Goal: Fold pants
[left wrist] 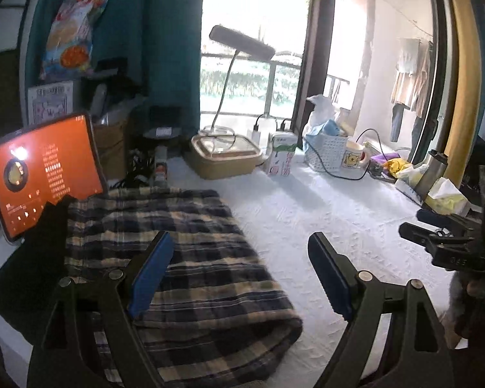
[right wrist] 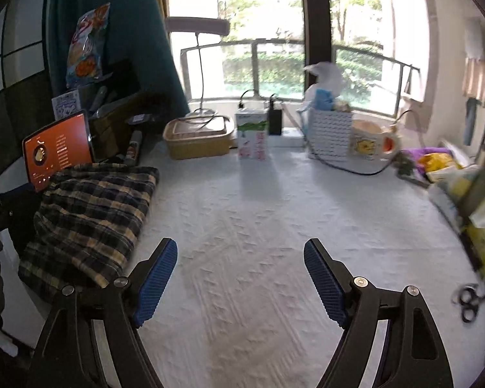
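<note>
The plaid pants (left wrist: 184, 252) lie folded in a thick rectangle on the white tablecloth (left wrist: 339, 213), at the table's left side. My left gripper (left wrist: 241, 274) is open and empty, just above the pants' right edge, its left finger over the cloth. In the right wrist view the pants (right wrist: 90, 213) lie at the left. My right gripper (right wrist: 241, 278) is open and empty over bare tablecloth (right wrist: 258, 220), to the right of the pants. The right gripper also shows at the right edge of the left wrist view (left wrist: 436, 242).
A lit orange tablet (left wrist: 45, 174) stands behind the pants at the left. Along the back stand a tan lidded box (left wrist: 224, 155), a desk lamp (left wrist: 242, 43), a milk carton (left wrist: 281, 155), a white basket (left wrist: 326, 152) and a mug (left wrist: 354, 158). Tissues and clutter (left wrist: 443, 194) crowd the right. Scissors (right wrist: 468, 300) lie at the right edge.
</note>
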